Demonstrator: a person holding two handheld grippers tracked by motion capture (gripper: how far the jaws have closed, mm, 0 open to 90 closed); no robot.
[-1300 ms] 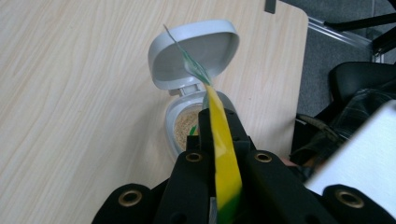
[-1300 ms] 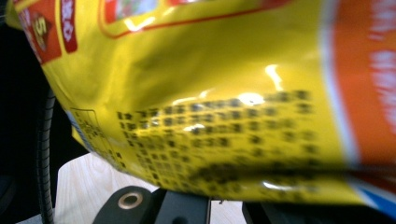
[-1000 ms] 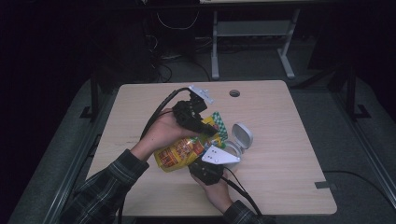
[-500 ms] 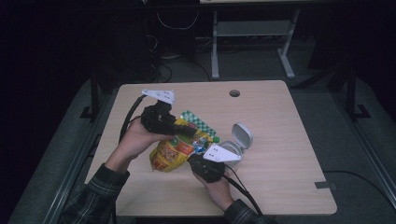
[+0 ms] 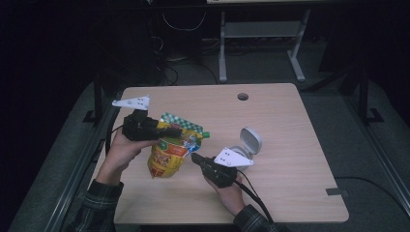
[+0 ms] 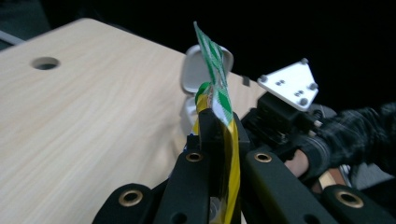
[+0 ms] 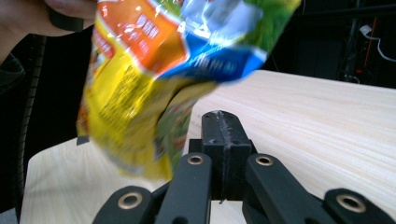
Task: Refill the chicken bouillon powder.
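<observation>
- The yellow snack pouch (image 5: 169, 153) hangs in the air above the left part of the surface (image 5: 290, 125), its green checked top edge uppermost.
- The left hand-held gripper (image 5: 169, 131) is clenched on that top edge; in the left gripper view the foil sits pinched between its jaws (image 6: 219, 130).
- The right hand-held gripper (image 5: 196, 158) is clenched on nothing, its jaws pressed together just beside the pouch's lower part, apart from it.
- A white container with its lid flipped up (image 5: 247, 144) stands just right of the pouch.
- Judged step: the pouch is lifted and carried; next, the right hand-held gripper would have to release and take hold of the pouch to steady or open it.
</observation>
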